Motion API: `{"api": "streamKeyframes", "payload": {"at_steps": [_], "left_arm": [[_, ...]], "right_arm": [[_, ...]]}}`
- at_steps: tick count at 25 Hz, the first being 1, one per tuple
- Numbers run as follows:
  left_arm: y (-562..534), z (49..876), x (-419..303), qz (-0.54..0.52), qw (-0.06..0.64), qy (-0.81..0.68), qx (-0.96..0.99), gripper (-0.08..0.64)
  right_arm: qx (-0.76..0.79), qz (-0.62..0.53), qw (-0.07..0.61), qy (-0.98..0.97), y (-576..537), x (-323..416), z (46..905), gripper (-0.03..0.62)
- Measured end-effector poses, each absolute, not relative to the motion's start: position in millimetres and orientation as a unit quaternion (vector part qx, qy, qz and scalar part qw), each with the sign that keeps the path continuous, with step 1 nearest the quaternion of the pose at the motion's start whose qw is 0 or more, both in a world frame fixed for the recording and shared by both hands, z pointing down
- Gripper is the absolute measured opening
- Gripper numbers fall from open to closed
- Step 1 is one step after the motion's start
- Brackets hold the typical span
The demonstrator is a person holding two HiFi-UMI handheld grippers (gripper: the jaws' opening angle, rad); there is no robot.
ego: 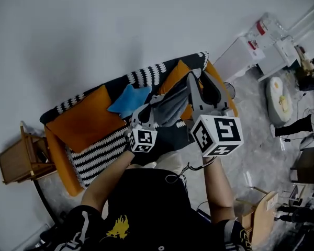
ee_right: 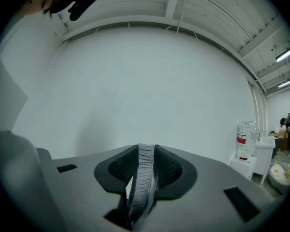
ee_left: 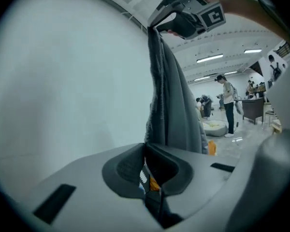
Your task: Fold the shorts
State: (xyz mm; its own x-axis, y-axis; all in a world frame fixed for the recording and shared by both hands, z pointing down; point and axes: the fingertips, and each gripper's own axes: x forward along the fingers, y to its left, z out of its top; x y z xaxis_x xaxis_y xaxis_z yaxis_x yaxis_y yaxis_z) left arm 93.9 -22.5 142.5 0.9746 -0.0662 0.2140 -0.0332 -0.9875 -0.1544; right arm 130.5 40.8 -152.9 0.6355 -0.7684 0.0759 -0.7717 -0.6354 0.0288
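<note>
Head view: L gripper [ego: 145,113] & R gripper [ego: 198,76] each clamped on 1 grey shorts [ego: 172,107].

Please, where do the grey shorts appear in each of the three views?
Head view: grey shorts at centre, stretched between the left gripper and the right gripper.
Left gripper view: hanging down the middle, from the right gripper at top to this gripper's shut jaws.
Right gripper view: only their ribbed waistband, clamped between the jaws.
Shared landmark: the white wall, behind in all three.
</note>
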Motion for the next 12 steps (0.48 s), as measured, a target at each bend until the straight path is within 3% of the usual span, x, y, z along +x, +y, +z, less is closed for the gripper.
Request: {"api": "streamKeyframes", "payload": {"at_steps": [7, 12], "left_arm": [[-58, 135, 106, -0.147, 0.050, -0.020, -0.988, 0.020], [-86, 93, 103, -0.168, 0.088, -0.055, -0.980, 0.020]], "right_arm": [[0.909, 0.049, 0.095, -0.404, 68, 154, -126, 0.115], [0.904, 0.114, 0.135, -0.390, 121, 184, -79, 0.115]]}}
